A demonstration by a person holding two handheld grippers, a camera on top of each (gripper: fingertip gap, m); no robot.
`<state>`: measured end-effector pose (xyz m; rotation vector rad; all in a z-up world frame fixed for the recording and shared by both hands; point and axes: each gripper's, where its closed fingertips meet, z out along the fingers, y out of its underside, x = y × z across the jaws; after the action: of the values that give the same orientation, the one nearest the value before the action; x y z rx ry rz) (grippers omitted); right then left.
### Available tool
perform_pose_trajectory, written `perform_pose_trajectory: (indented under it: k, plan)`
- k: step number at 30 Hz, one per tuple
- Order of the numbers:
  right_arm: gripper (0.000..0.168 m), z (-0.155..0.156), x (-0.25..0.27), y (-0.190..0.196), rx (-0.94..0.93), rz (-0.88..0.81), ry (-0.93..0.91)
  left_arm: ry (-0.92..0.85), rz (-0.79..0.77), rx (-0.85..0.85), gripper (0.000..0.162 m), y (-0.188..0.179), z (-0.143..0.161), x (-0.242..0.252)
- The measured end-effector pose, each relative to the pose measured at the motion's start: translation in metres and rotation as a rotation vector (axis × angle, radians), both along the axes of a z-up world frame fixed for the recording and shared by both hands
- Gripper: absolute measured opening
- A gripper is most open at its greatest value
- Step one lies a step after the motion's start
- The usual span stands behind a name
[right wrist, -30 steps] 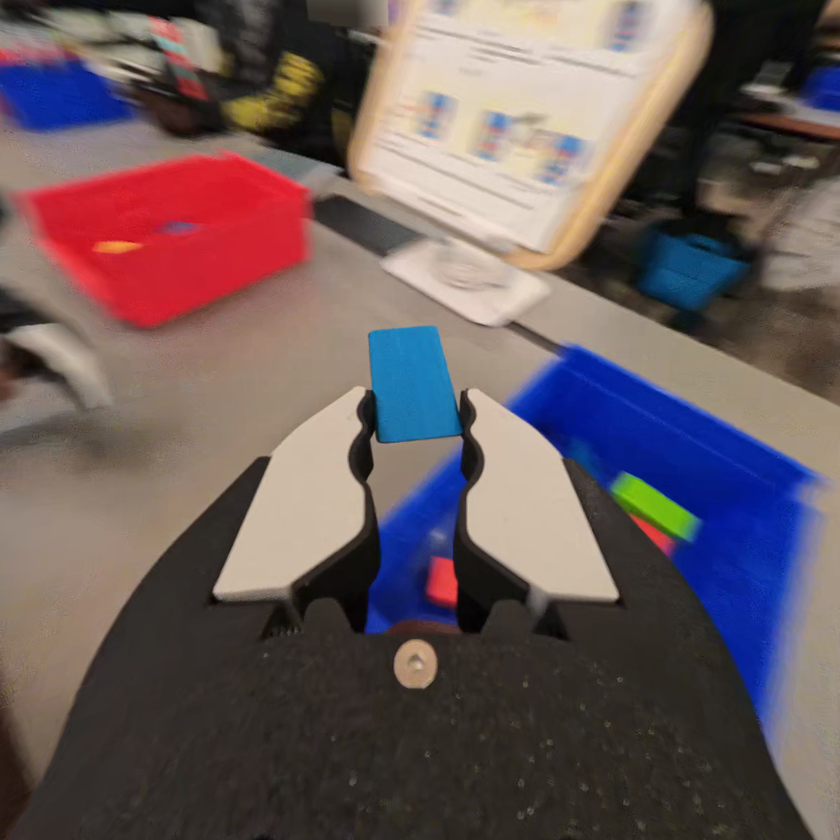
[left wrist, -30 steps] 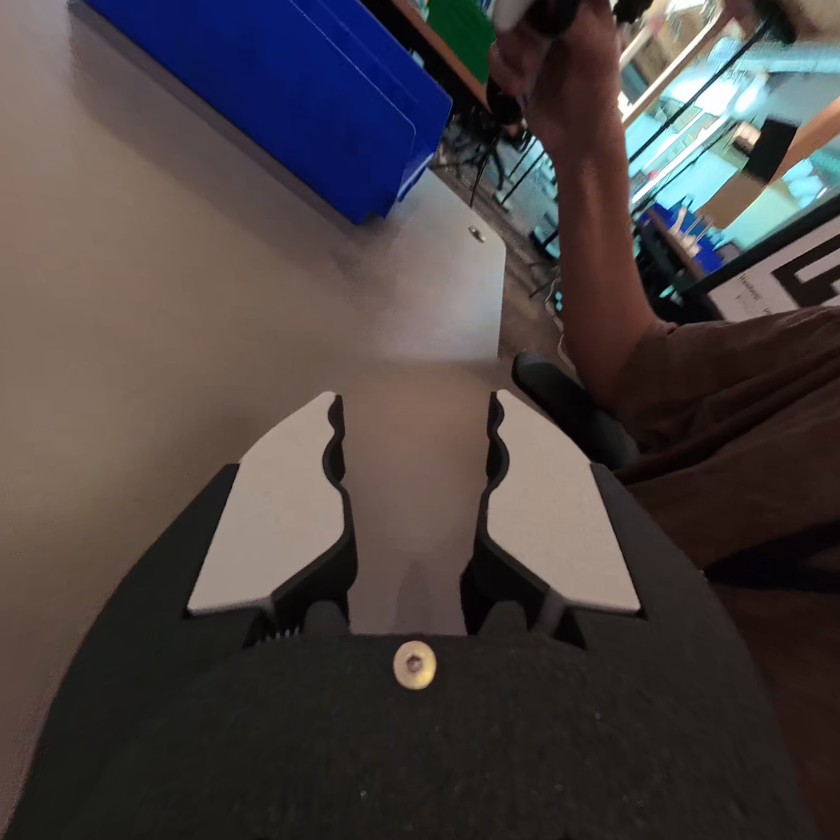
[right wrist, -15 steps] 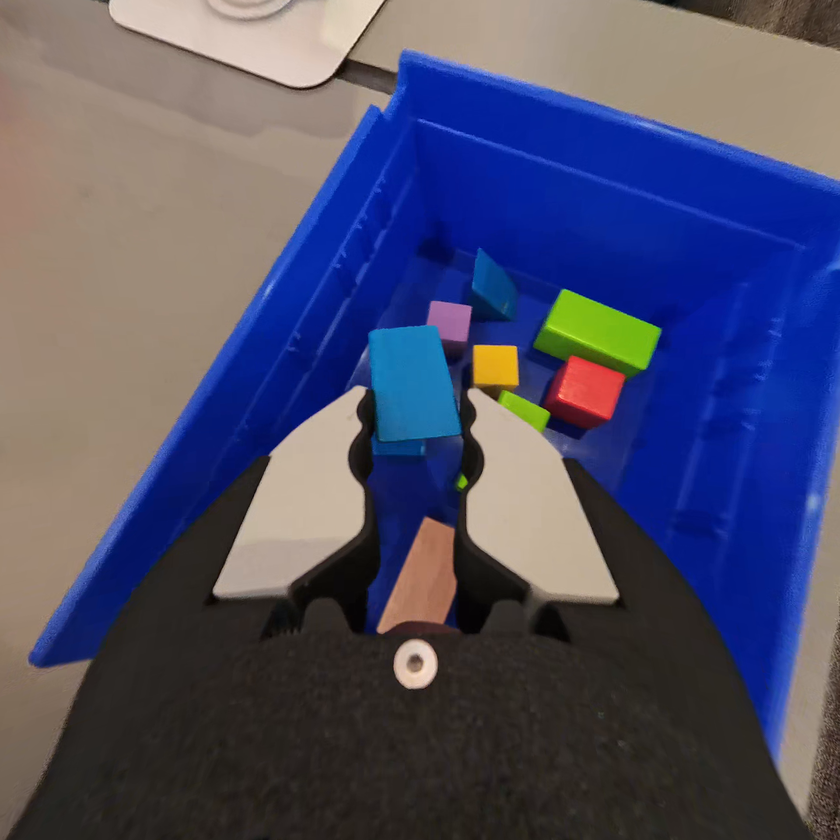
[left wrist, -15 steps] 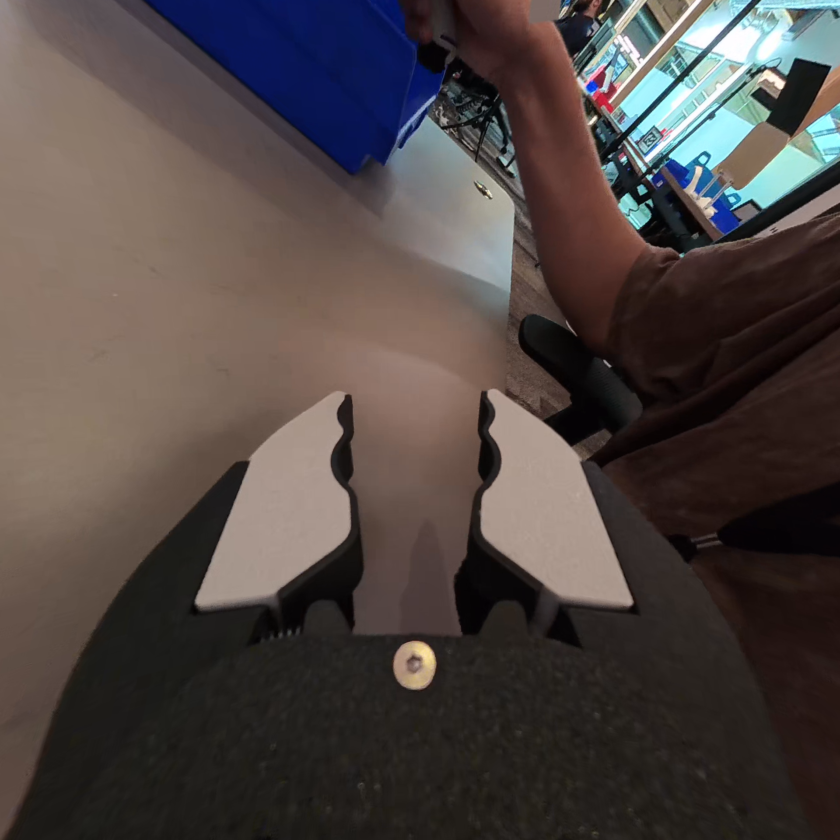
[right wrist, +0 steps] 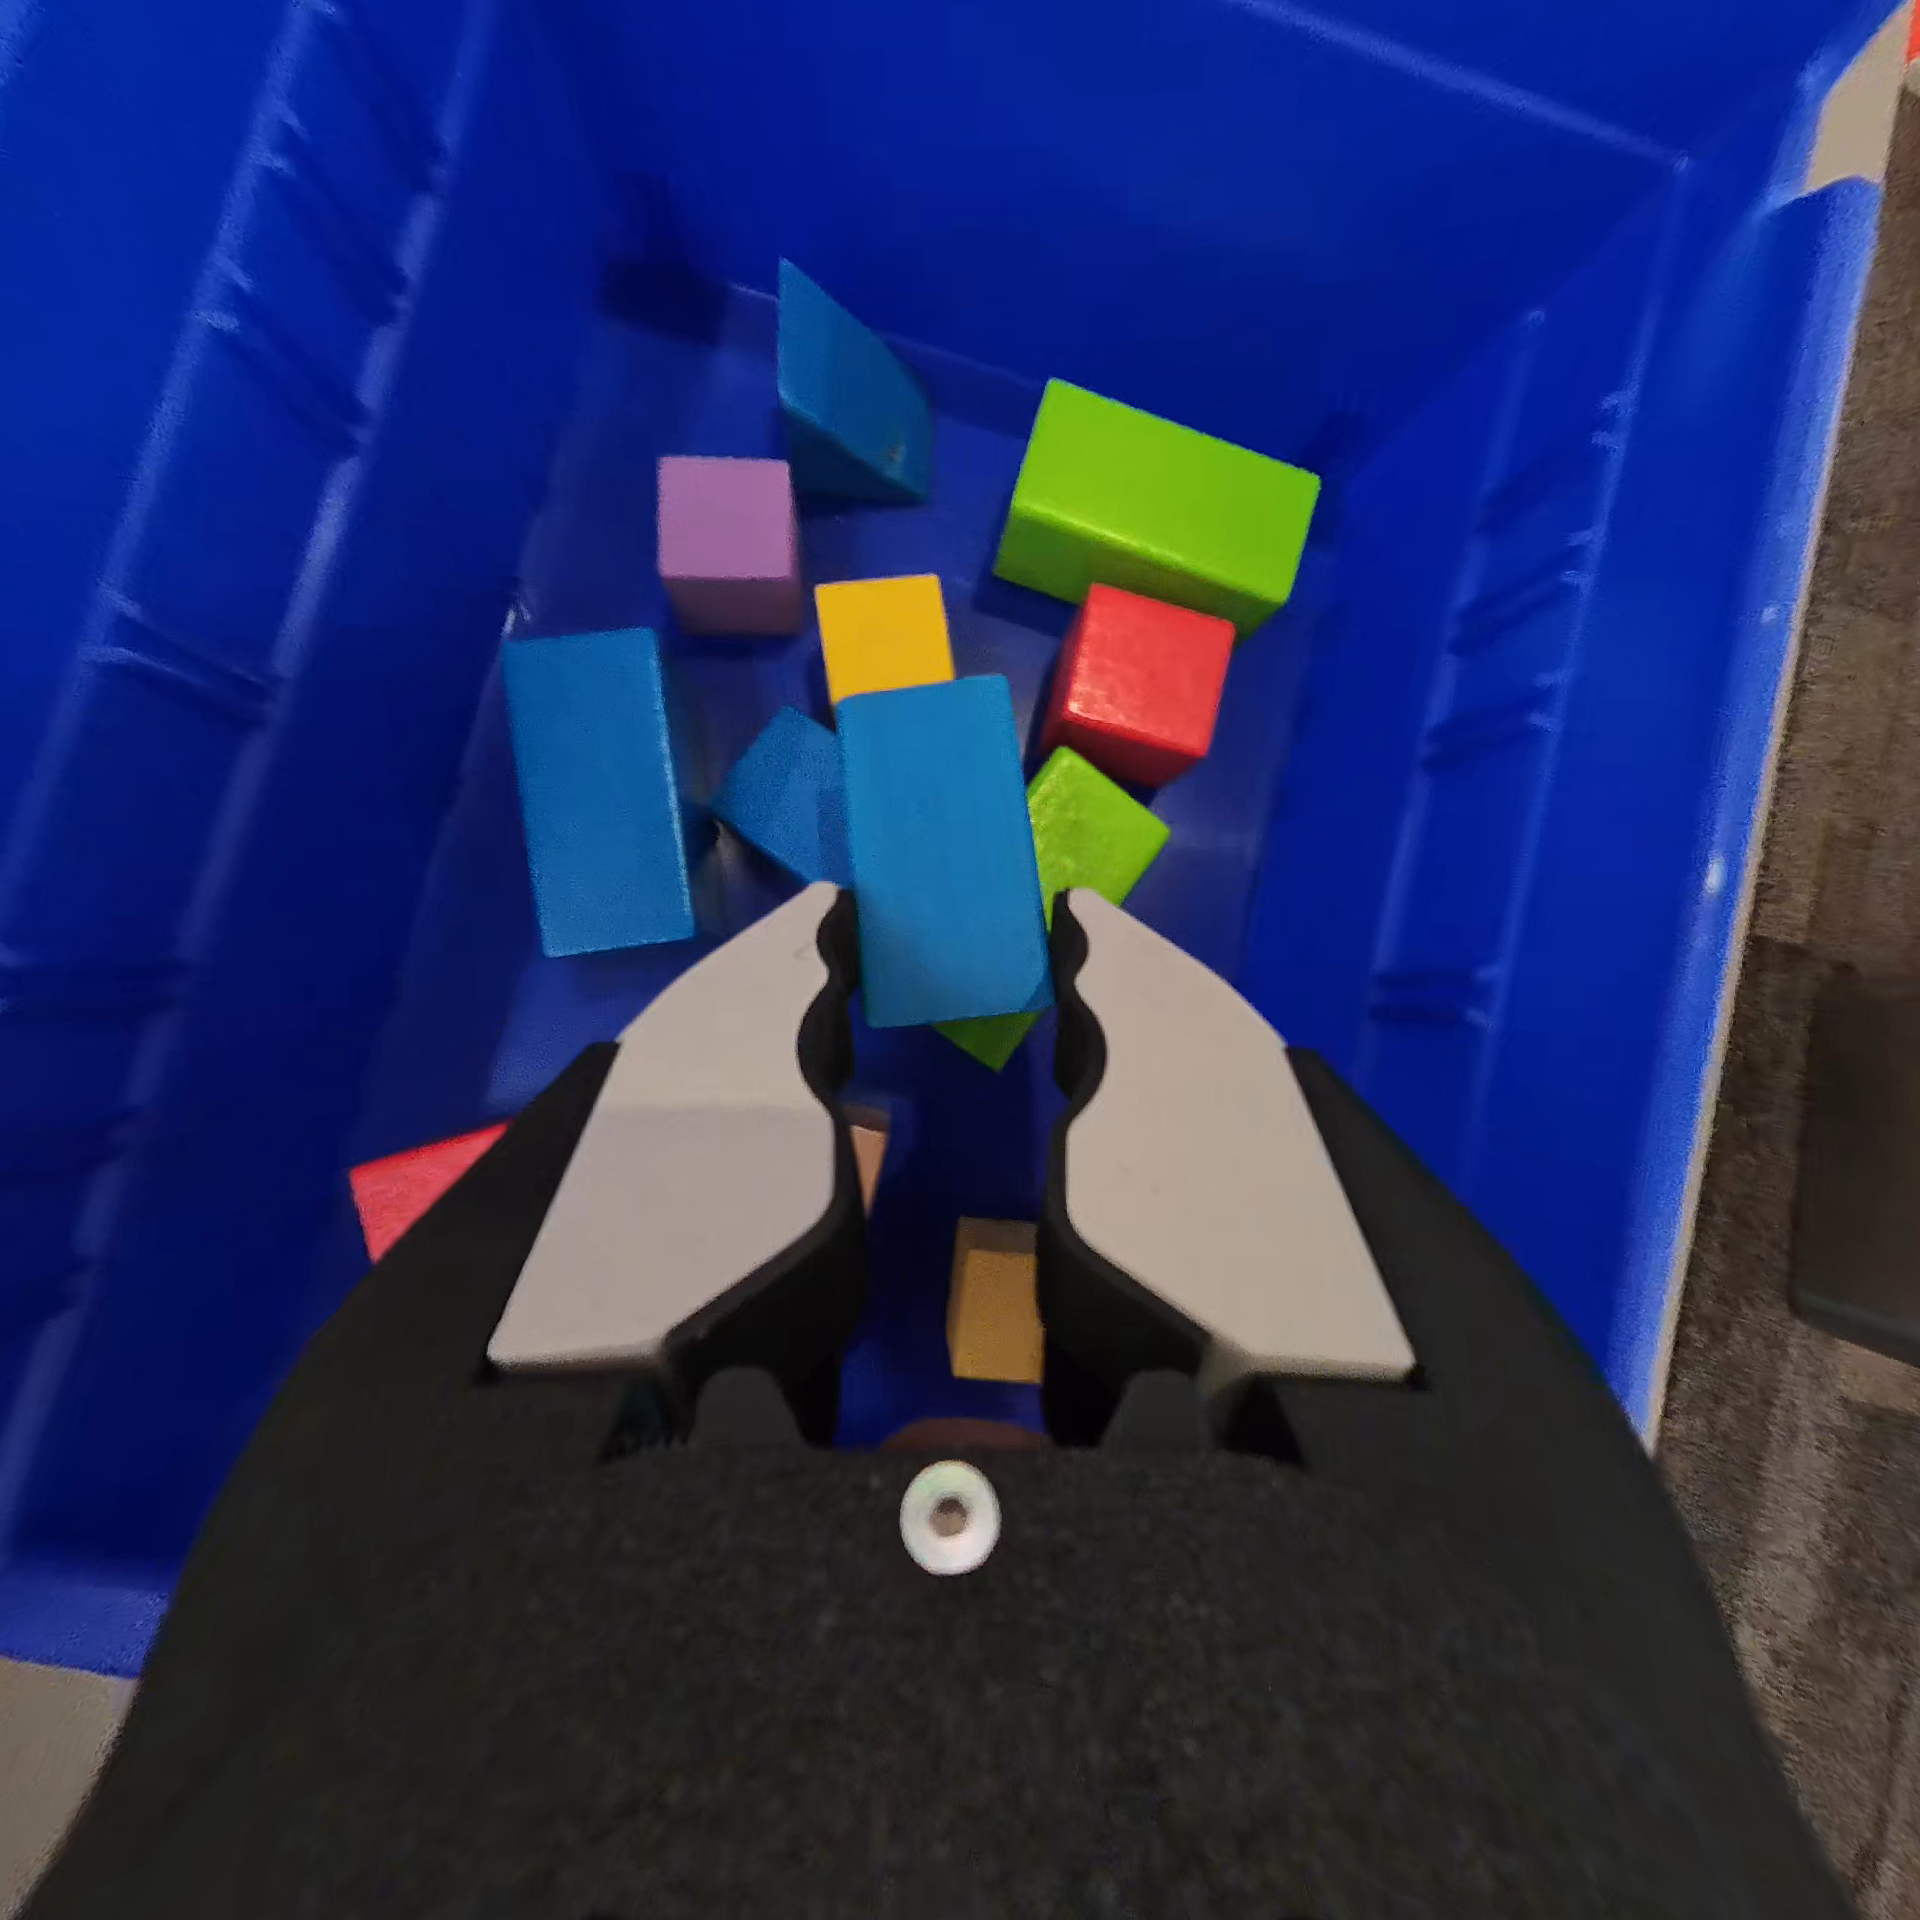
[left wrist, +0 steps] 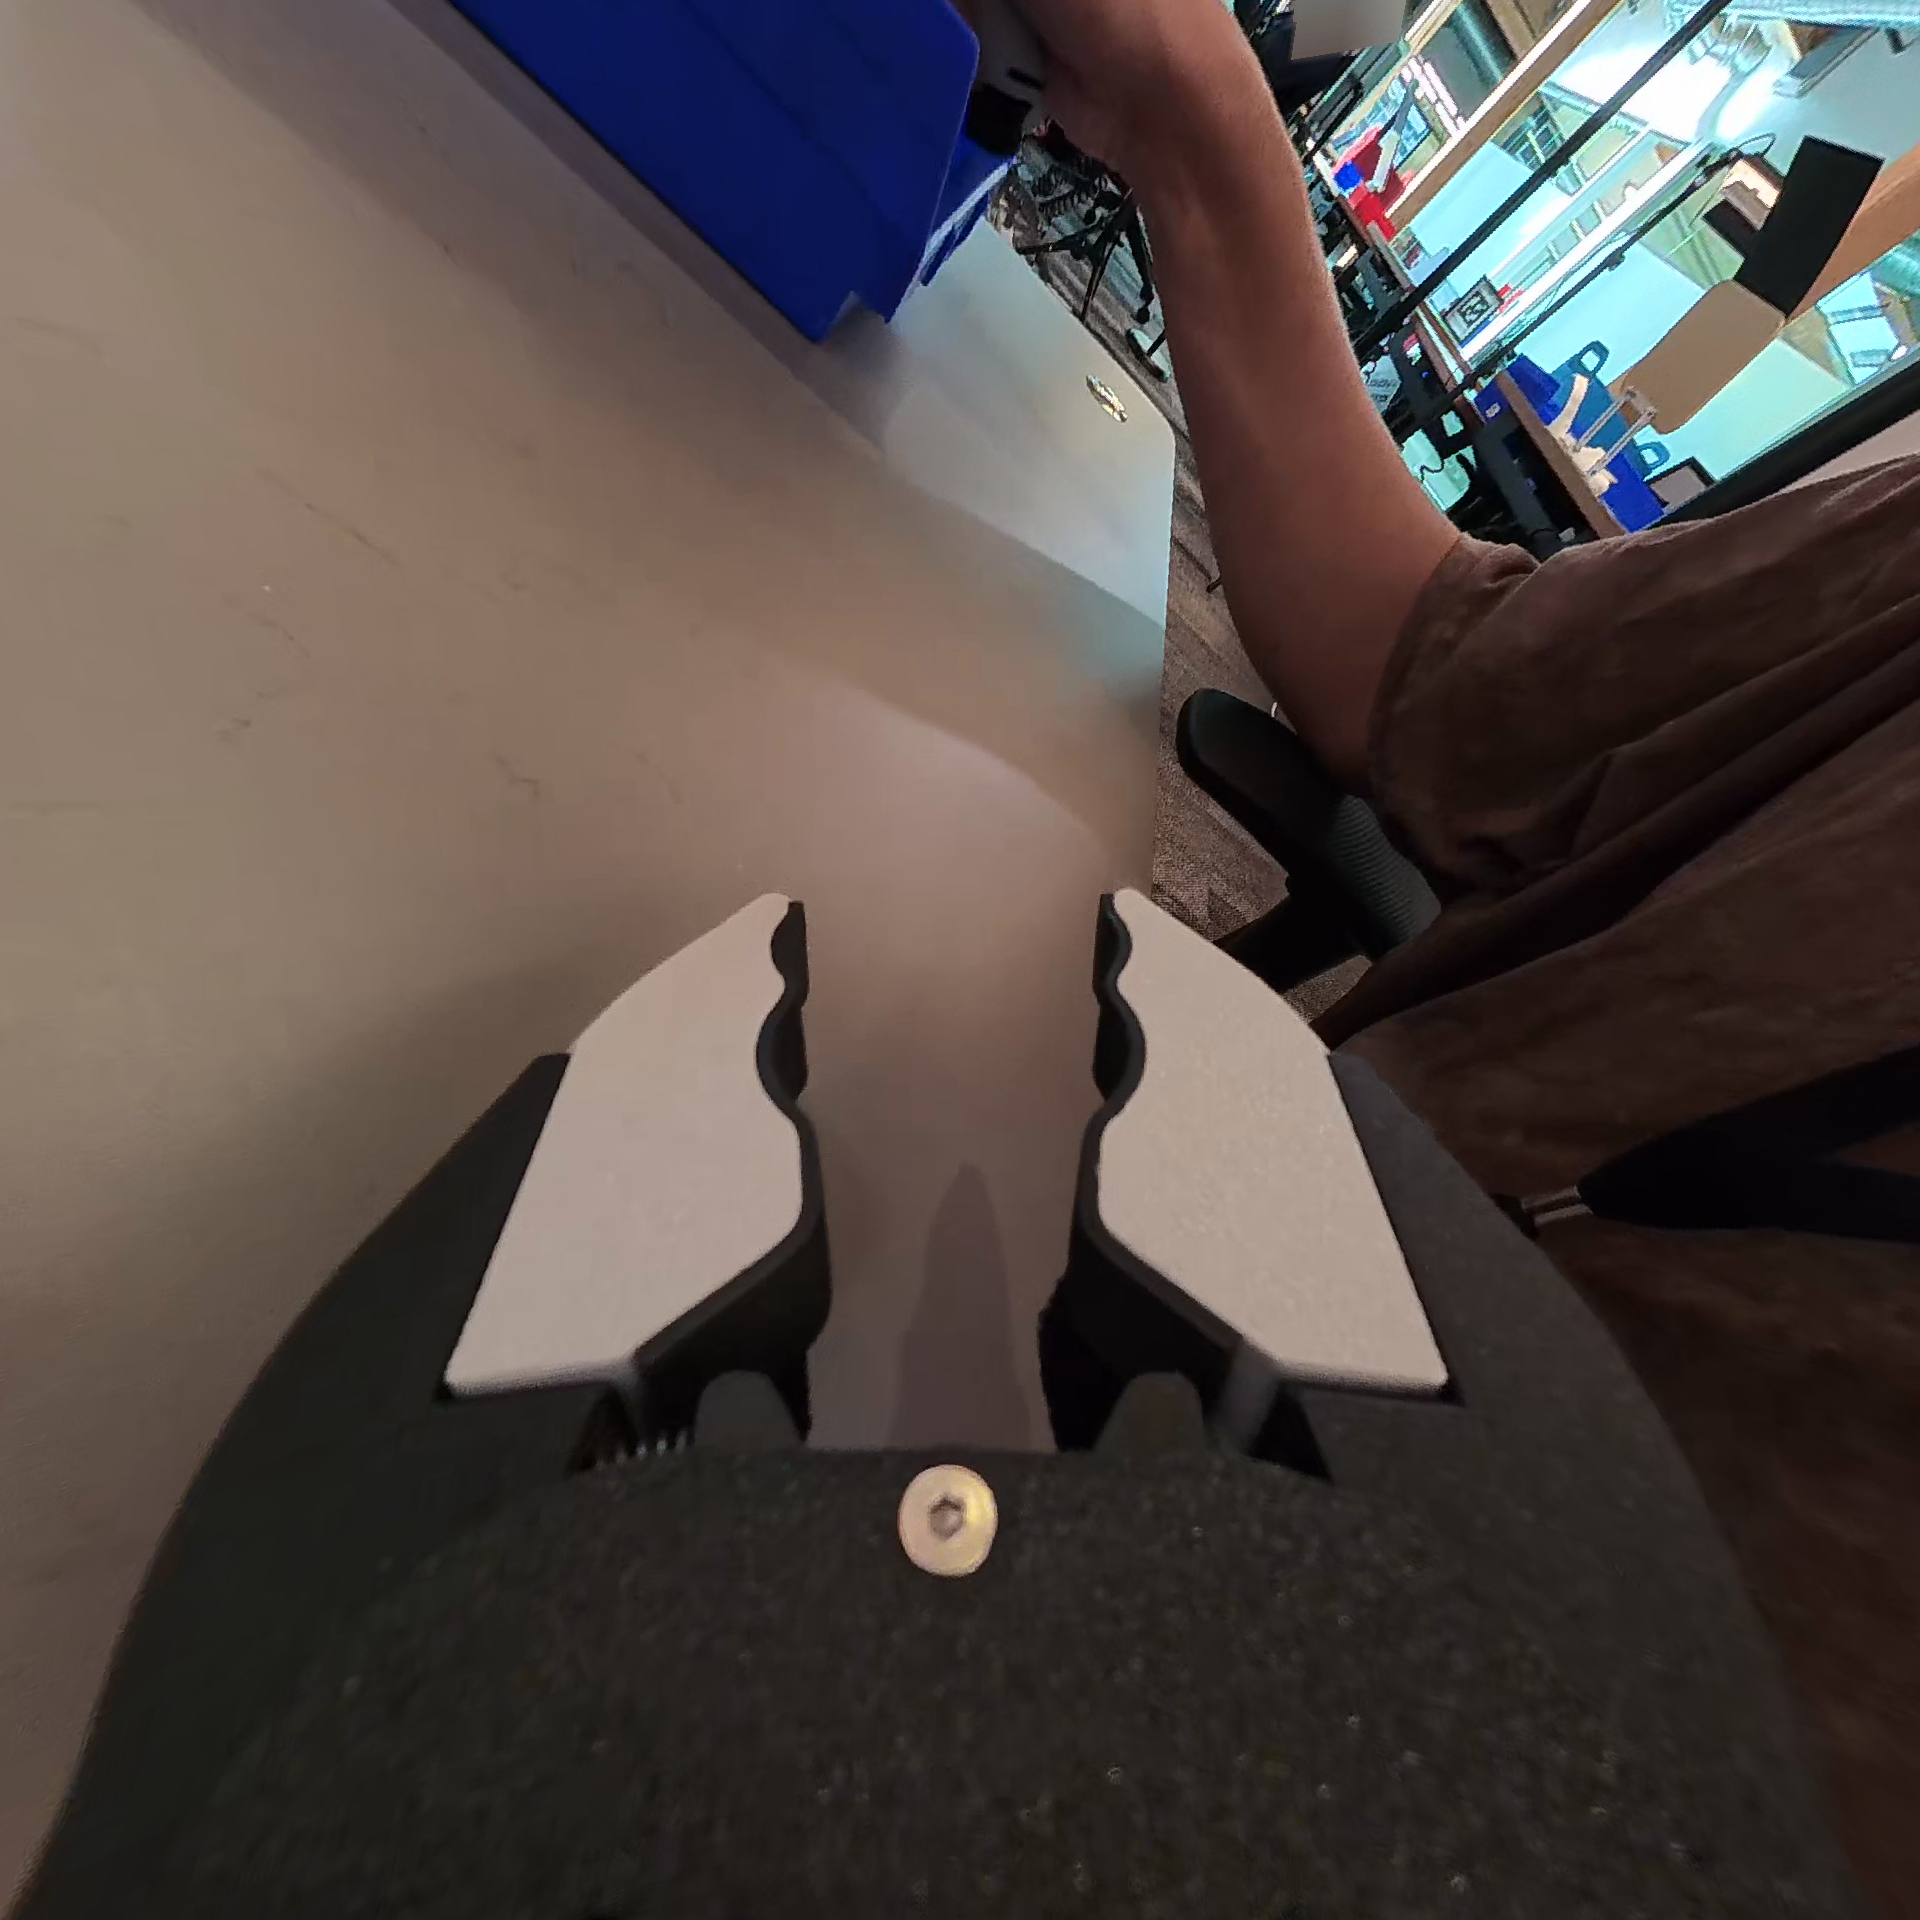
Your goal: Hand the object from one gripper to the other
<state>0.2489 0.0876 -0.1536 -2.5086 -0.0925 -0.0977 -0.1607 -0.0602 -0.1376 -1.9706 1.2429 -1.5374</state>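
Observation:
My right gripper [right wrist: 948,914] is shut on a blue rectangular block [right wrist: 935,831], which sticks out past the fingertips, slightly tilted. It hangs inside the blue bin [right wrist: 260,520], above the loose blocks on the bin floor. My left gripper [left wrist: 948,914] is open and empty, low over the grey table [left wrist: 364,623] near its front edge. The blue bin also shows in the left wrist view [left wrist: 727,125] at the top, with the person's arm [left wrist: 1278,395] reaching over it.
The bin holds several blocks: a green brick [right wrist: 1153,499], a red cube [right wrist: 1138,675], a yellow cube [right wrist: 883,634], a purple cube [right wrist: 727,540] and another blue brick [right wrist: 597,790]. A black chair armrest [left wrist: 1278,790] sits off the table's edge.
My right gripper has swung from over the table to over the bin and dropped down inside it, still gripping the blue block. My left gripper has closed slightly and stayed low over the table.

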Motion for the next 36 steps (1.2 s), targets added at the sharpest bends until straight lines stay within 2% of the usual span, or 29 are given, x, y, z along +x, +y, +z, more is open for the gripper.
perform_pose_trajectory:
  k: [4,7,12,15,19,29,36]
  plan:
    - [0.036,0.017,0.009,-0.001,0.048,-0.04,-0.003,-0.015,0.002,-0.013,0.053,0.001,0.003,0.001]
    - [0.035,0.026,0.03,-0.014,0.016,-0.124,-0.087,-0.001,0.003,-0.007,0.053,0.002,0.0,0.0]
    - [0.035,0.025,0.031,-0.051,-0.189,-0.09,-0.193,0.013,-0.01,-0.007,0.053,0.0,-0.003,0.001]
    - [0.035,0.03,0.036,-0.067,-0.252,-0.111,-0.234,0.007,-0.012,-0.007,0.053,-0.001,-0.001,0.001]
    - [0.036,0.016,0.034,-0.08,-0.428,-0.021,-0.24,0.009,-0.02,-0.011,0.053,-0.002,-0.002,0.003]
    - [0.036,-0.002,0.043,-0.065,-0.871,0.206,-0.349,-0.051,-0.032,-0.06,0.052,-0.008,0.01,0.002]
    - [0.037,-0.013,0.041,-0.048,-0.832,0.267,-0.39,-0.054,-0.02,-0.052,0.052,-0.006,0.011,-0.003]
